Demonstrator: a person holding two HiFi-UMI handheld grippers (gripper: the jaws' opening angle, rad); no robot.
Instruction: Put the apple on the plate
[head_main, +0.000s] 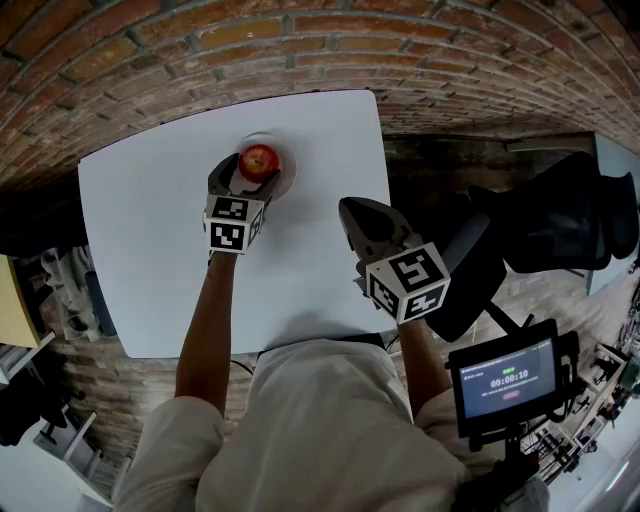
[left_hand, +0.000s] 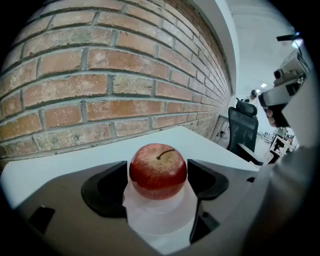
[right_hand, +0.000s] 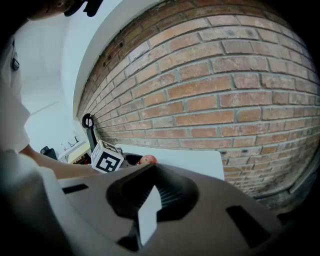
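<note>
Head view: white table (head_main: 150, 250) by brick wall, plate (head_main: 288, 172) near far edge. Apple (left_hand: 158, 170) sits over plate centre, seemingly resting on it, left gripper (left_hand: 158, 184) jaws narrow, hugging both apple sides. Right gripper (right_hand: 148, 200) jaws together, empty, well apart above table edge.

Advice: spread jaws slowly and evenly, no side push, so apple does not roll; then draw gripper straight back.

Writing: small screen (head_main: 508, 380) reads 00:00:10. No brand legible.
</note>
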